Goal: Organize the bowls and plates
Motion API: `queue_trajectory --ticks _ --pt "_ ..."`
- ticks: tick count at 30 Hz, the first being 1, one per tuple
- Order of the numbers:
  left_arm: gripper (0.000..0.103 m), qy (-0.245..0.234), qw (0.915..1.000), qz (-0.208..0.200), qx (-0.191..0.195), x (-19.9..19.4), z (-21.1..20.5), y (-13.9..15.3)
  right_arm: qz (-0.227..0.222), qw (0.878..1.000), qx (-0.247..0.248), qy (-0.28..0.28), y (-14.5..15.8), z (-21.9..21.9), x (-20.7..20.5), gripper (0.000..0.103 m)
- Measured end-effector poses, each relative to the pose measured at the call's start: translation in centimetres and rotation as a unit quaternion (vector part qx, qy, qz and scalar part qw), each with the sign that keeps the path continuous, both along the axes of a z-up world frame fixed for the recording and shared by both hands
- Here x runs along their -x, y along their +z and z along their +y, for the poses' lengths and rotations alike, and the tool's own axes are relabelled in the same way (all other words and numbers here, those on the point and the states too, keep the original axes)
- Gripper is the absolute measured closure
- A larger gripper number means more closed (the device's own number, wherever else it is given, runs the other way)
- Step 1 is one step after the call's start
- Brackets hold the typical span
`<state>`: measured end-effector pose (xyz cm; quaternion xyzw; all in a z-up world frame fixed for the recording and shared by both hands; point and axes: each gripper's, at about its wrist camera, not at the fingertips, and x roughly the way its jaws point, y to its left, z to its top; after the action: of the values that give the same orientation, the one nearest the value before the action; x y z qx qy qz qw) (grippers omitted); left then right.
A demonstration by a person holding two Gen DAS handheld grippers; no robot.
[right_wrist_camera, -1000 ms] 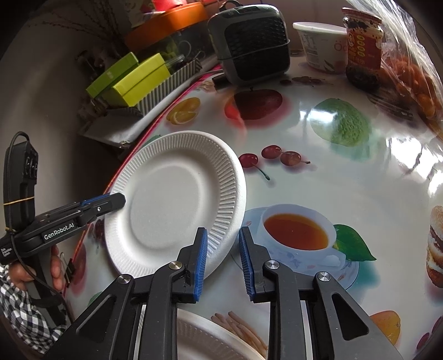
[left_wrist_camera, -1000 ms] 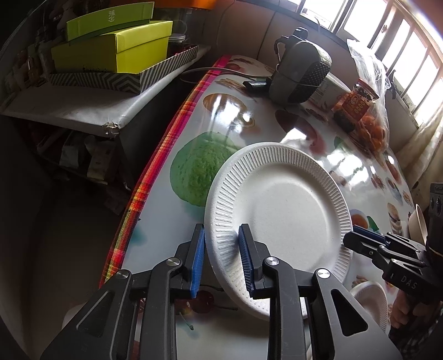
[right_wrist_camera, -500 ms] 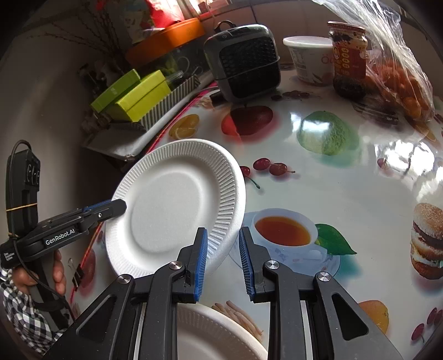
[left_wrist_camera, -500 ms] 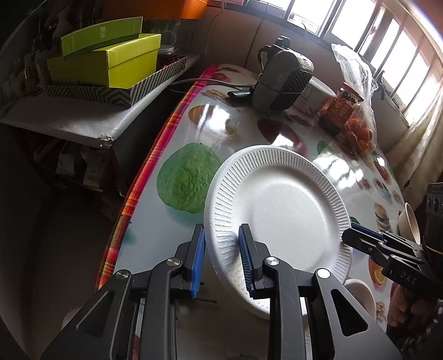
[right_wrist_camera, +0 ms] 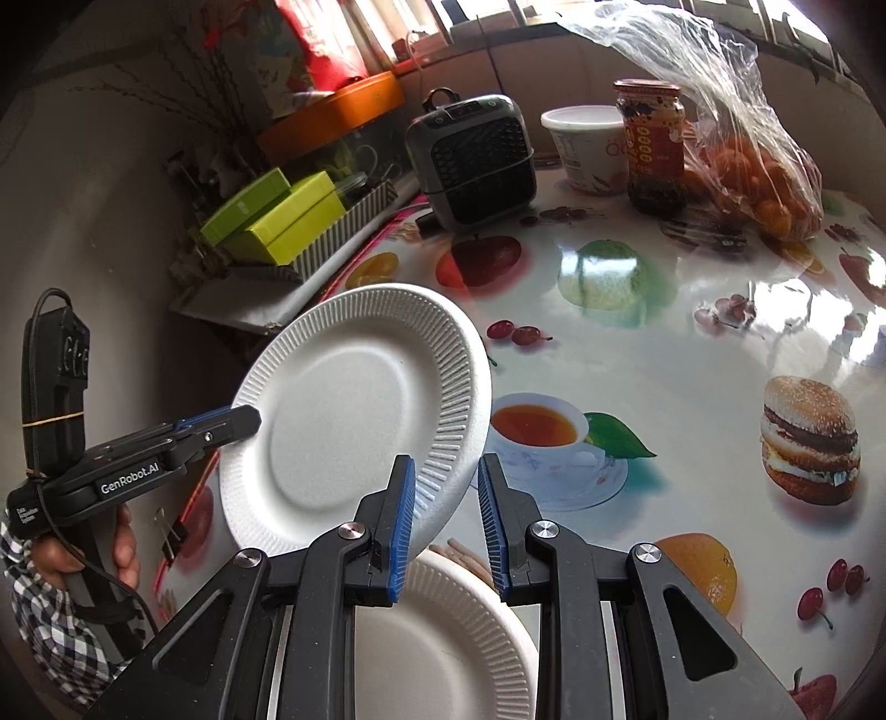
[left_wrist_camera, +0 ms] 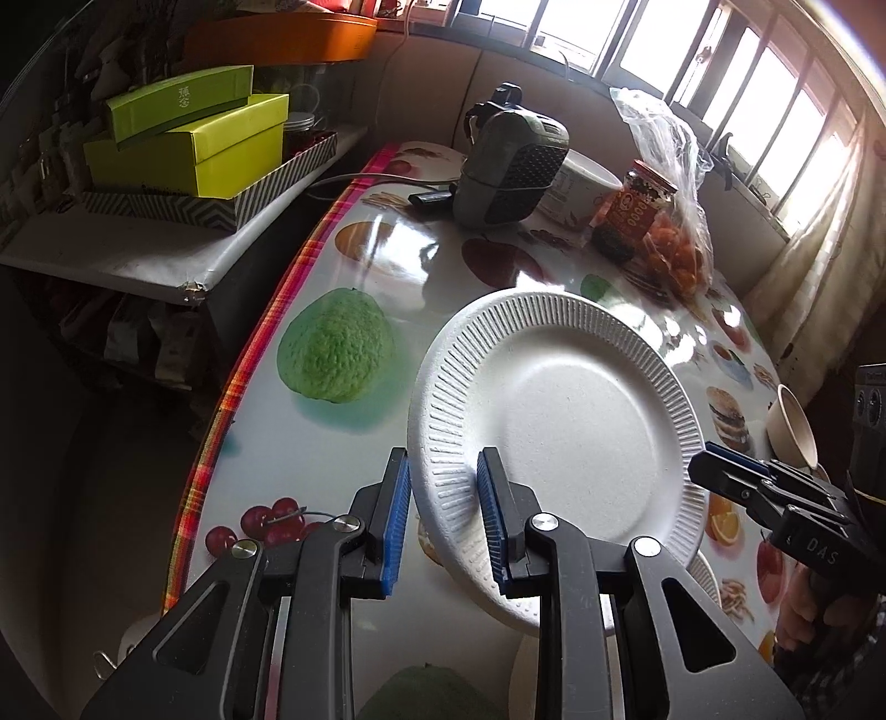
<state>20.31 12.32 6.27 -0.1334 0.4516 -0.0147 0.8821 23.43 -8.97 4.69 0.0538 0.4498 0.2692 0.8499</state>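
Left gripper (left_wrist_camera: 443, 501) clamped on near rim of plate (left_wrist_camera: 559, 421); plate held tilted, clear of the table (left_wrist_camera: 354, 459). Right gripper (right_wrist_camera: 446, 507) straddles the plate's opposite rim, jaws apart (contact with rim cannot be told). Second plate (right_wrist_camera: 443, 626) lies flat on the table directly under the right gripper. Bowl (left_wrist_camera: 792, 426) near the table's right edge, well apart from the plates. Heater (right_wrist_camera: 470, 160) and jar (right_wrist_camera: 656, 147) at the far side.

White ribbed paper plate (left_wrist_camera: 559, 421); blue gripper pads (left_wrist_camera: 396, 531); fruit-print worktop (left_wrist_camera: 354, 443), plaid edge at 9 o'clock; lime-green boxes (left_wrist_camera: 221, 155); orange tub (left_wrist_camera: 277, 41).
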Motion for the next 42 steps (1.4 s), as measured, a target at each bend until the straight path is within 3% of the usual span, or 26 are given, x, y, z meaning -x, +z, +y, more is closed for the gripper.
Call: queue_trajectory --ticks 18,42 --pt "0.077 -0.040 0.9992 -0.008 0.000 4.0 -4.4 0.7 -0.015 0.999 -0.006 -0.030 0.7 -4.5 6.5 0.080" --pt "0.077 -0.055 0.9982 0.020 -0.012 8.6 -6.7 -1.9 0.005 0.999 -0.006 -0.039 -1.9 -6.0 12.5 0.080"
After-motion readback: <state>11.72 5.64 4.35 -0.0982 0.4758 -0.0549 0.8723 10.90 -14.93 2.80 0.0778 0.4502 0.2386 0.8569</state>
